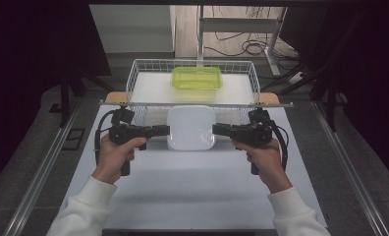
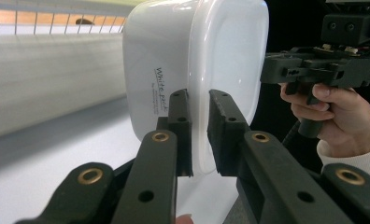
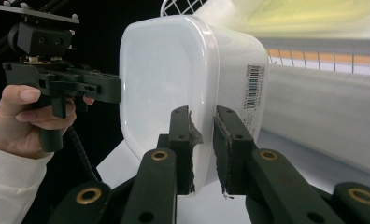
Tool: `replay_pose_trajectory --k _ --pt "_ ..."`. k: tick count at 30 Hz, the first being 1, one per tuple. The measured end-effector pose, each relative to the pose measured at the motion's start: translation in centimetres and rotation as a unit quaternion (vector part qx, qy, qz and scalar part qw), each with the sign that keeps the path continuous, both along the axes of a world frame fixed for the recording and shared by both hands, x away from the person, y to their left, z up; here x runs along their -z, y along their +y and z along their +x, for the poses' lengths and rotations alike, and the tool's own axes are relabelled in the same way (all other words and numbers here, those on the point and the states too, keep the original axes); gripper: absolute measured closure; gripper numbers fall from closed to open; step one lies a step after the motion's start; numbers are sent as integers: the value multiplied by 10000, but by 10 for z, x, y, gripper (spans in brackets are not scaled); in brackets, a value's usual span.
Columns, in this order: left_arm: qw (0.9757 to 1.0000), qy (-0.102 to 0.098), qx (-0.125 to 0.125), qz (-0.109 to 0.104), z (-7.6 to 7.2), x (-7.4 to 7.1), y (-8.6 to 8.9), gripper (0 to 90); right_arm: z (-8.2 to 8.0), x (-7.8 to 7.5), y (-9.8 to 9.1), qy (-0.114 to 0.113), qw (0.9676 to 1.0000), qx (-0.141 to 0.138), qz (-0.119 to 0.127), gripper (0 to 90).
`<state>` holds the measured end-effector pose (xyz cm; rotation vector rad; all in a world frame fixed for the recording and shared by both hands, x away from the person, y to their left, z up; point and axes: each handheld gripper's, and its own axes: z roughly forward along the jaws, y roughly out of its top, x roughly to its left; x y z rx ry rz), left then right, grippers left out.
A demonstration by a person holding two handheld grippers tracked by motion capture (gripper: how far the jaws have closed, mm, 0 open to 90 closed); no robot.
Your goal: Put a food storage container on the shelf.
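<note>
From the high view, you had both hands in at the bottom, white sleeves on, with the white container point(image 1: 191, 127) sitting on the bench point(image 1: 192, 191) right between your two tools. Your left tool point(image 1: 166, 131) came at its left edge and your right tool point(image 1: 216, 129) at its right edge, pretty much mirrored. Just behind the container was the wire basket point(image 1: 133, 78), and inside it, toward the back, a green lidded box point(image 1: 196, 77).

In the left gripper view, your left tool point(image 2: 199, 135) had its jaws narrow and pinched on the container's point(image 2: 164, 60) rim, one jaw on each side of the lip. You could read "White pack" on the side wall. Your other hand point(image 2: 335, 116) was across from it, holding the right tool.

Right gripper view was the same deal: your right tool point(image 3: 202, 149) was clamped narrow on the container's point(image 3: 164, 79) rim, a barcode sticker point(image 3: 254, 91) on the wall beside it, and your left hand point(image 3: 26, 119) gripping the far tool.
</note>
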<state>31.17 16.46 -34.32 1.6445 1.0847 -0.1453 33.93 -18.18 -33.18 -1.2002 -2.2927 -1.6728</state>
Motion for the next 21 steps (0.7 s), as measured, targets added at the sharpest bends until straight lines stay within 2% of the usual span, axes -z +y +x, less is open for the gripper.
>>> replay_pose_trajectory --k 10,15,21 --pt "9999 -116 -17 4 18 -22 2 802 16 -21 1 -119 9999 -2 58 773" --pt "9999 -142 -56 5 30 -33 4 801 30 -31 3 -76 9999 -30 98 774" --pt "9998 -191 -74 -44 43 -47 7 801 43 -45 5 -151 9998 -32 140 775"
